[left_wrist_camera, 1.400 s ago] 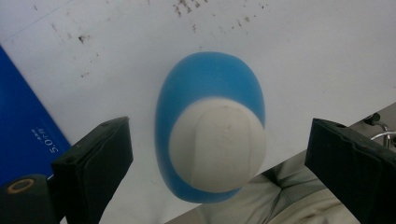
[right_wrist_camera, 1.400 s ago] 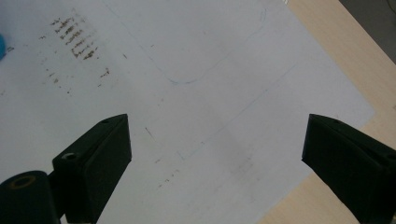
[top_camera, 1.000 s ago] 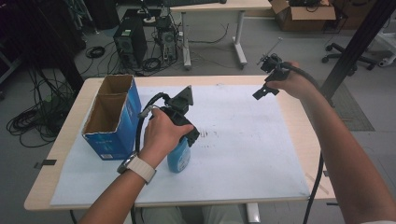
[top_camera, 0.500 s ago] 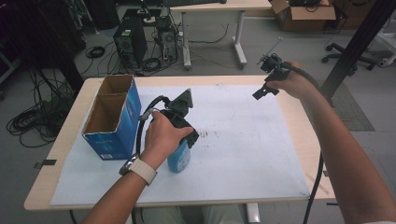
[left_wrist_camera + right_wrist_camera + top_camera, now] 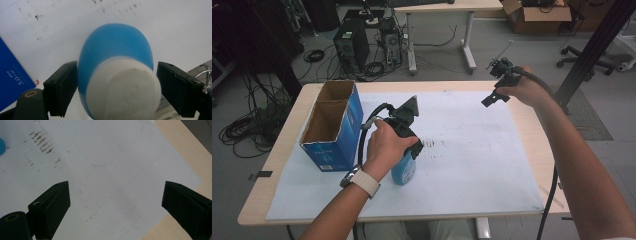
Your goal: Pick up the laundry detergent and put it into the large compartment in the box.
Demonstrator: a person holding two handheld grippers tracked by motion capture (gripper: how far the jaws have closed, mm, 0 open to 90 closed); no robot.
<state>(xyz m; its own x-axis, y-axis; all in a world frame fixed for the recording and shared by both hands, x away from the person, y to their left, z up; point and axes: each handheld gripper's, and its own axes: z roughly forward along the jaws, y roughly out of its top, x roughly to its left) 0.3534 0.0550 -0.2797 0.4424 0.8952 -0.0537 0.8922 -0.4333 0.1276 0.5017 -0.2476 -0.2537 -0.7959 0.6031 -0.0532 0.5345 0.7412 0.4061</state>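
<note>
- A blue bottle (image 5: 403, 170) with a white cap stood on the white paper sheet (image 5: 472, 160), at about 8 o'clock from the table's centre in the high view.
- In the left gripper view the bottle (image 5: 115, 57) sat between the two black jaws; the jaw at 9 o'clock touched its side, while the jaw at 3 o'clock stood just clear of the cap, so the jaws were apart around it and not clamped.
- The left gripper (image 5: 404, 131) hung over the bottle, held by the left hand (image 5: 384, 147), which wore a pale wristband.
- A blue cardboard box (image 5: 332, 127), open at the top, stood at 9 o'clock from the bottle, just beside the hand.
- Dark smudges (image 5: 432, 144) marked the paper at 1 o'clock from the bottle.
- The right gripper (image 5: 497, 82) was held above the table's far edge at 1 o'clock, well apart from the bottle.
- In the right gripper view its jaws stood wide apart with nothing between them, over the paper (image 5: 110, 170) and the wooden table (image 5: 175, 142).
</note>
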